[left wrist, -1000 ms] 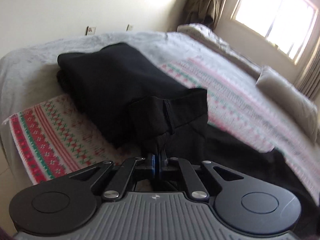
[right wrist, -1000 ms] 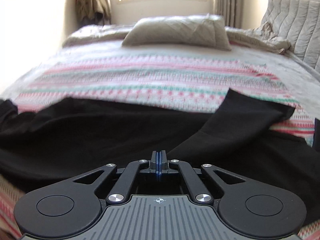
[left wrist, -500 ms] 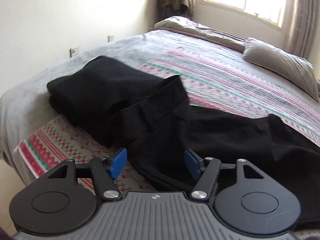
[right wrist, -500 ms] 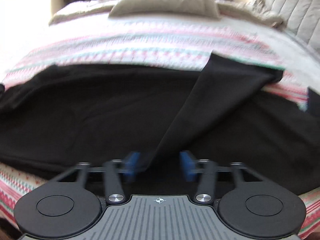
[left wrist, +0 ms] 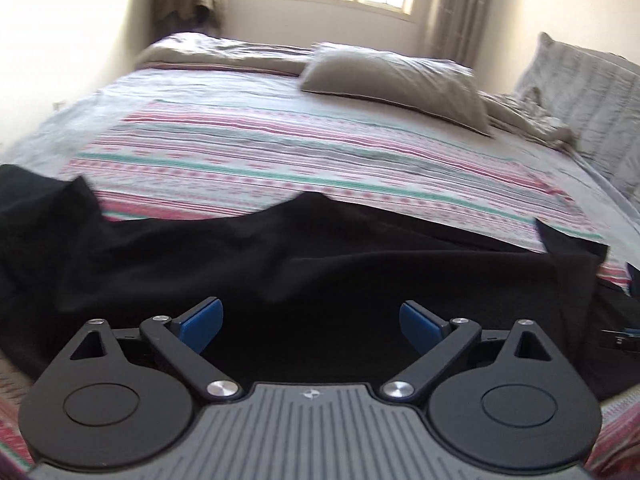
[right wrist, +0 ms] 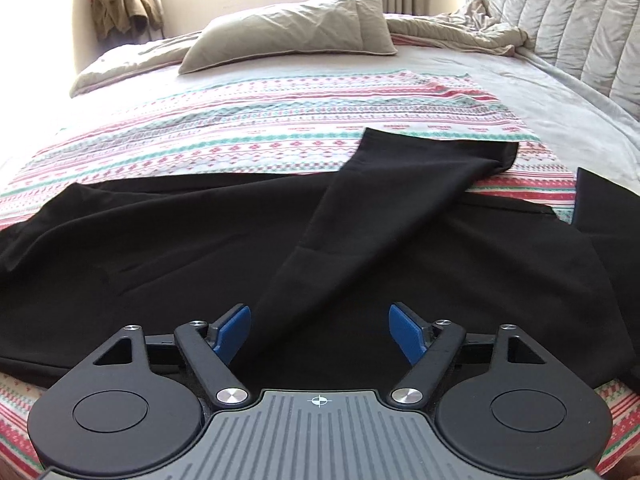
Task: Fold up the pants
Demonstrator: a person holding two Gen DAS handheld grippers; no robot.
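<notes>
Black pants point(right wrist: 200, 240) lie spread across the near side of the bed, on a patterned blanket point(right wrist: 260, 140). One leg point(right wrist: 380, 200) is folded diagonally over the rest, its hem toward the back right. My right gripper point(right wrist: 320, 330) hovers over this leg's near end, its jaws still opening, blue pads point(right wrist: 404, 332) clear of the cloth. In the left wrist view the pants point(left wrist: 320, 264) fill the foreground. My left gripper point(left wrist: 310, 322) is above them with jaws still spreading wide, nothing pressed between its pads point(left wrist: 202, 322).
A grey pillow point(right wrist: 292, 28) and a rumpled quilt point(right wrist: 460, 36) lie at the back of the bed, a padded headboard point(right wrist: 560, 20) at the right. More black cloth point(right wrist: 608, 216) sits at the right edge. A garment point(right wrist: 120, 4) hangs beside the window.
Both grippers were shut on the black cloth and have let go, jaws now apart. The left one swung right, away from the folded black stack. The right one shifted slightly.
</notes>
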